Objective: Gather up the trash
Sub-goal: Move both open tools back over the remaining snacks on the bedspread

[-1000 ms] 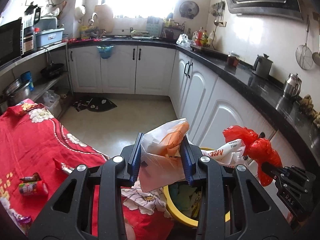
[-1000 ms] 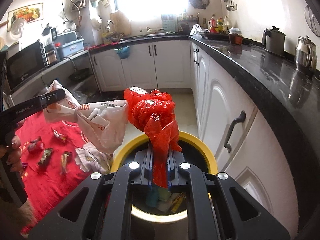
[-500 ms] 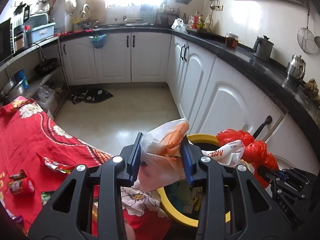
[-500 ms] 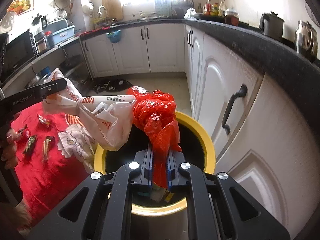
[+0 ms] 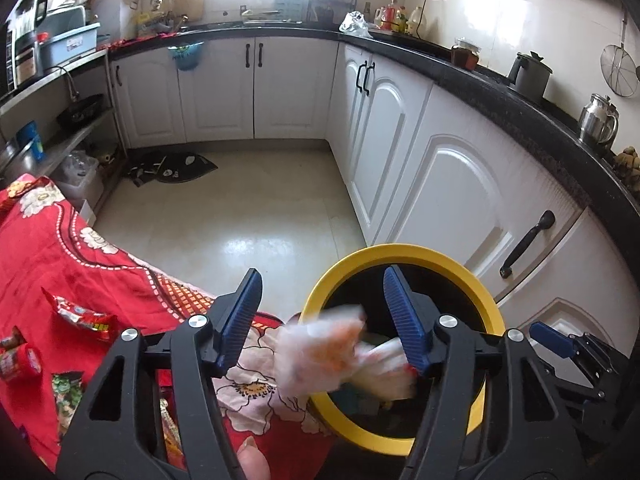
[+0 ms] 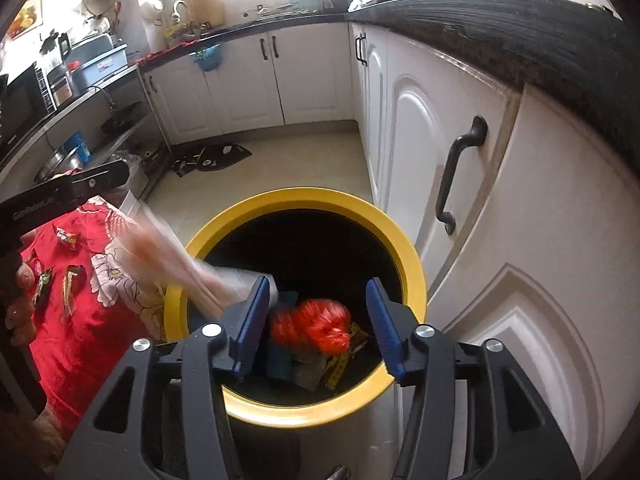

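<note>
Black tongs (image 5: 322, 316), ribbed blue pads (image 5: 240, 316)

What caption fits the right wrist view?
Right hand-held gripper open above the yellow bin as the red bag drops in.

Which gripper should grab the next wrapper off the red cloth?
Probably left. The left gripper is open beside the red cloth with the wrappers; the right gripper, also open, hangs over the yellow bin.

Motion is blurring the white-and-orange bag (image 5: 324, 354) and the red bag (image 6: 316, 326) beyond reading. The yellow bin (image 6: 404, 248) is hiding its deeper contents in shadow.
</note>
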Demonstrator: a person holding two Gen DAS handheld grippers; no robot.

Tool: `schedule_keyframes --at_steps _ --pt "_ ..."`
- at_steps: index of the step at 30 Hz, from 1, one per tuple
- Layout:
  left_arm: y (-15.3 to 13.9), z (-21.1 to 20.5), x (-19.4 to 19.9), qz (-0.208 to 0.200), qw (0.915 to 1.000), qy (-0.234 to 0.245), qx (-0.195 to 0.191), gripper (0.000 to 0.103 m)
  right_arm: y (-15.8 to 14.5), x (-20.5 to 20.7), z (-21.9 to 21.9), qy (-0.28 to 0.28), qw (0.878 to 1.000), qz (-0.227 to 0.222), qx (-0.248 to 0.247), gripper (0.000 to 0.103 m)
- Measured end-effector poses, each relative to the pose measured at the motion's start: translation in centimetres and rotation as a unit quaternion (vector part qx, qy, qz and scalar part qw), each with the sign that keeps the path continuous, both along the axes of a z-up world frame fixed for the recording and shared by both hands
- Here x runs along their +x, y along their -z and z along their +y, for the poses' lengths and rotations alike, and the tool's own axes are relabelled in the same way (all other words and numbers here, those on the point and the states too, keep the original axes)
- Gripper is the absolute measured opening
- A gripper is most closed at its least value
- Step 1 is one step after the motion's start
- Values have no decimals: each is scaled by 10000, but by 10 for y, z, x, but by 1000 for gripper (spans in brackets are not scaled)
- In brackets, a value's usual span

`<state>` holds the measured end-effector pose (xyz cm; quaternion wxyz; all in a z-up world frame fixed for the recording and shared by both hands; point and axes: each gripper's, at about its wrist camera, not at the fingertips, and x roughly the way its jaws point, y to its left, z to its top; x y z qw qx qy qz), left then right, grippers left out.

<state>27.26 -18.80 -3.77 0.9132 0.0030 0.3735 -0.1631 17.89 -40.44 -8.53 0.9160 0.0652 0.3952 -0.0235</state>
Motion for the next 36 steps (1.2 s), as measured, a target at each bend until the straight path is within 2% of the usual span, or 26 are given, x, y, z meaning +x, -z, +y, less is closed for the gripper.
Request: schedule_keyframes --at_steps 1,8,15,24,36 --pt "-1 1 -1 -9 10000 -2 -29 67 -1 -1 -1 20 10000 -17 27 55" --pt "-17 16 -9 -208 9996 -126 -166 92 -16 -4 0 93 9996 -268 85 73" --pt "-39 37 -22 -478 9981 -337 -174 92 -35 -11 11 5 9983 -568 125 78" --pt "-65 72 -44 -862 9935 -709 -221 92 -61 -20 32 -253 9953 -918 148 80" --pt "-83 126 -69 -1097 9854 -1256 -332 92 -85 -29 69 -645 9901 -1227 206 83"
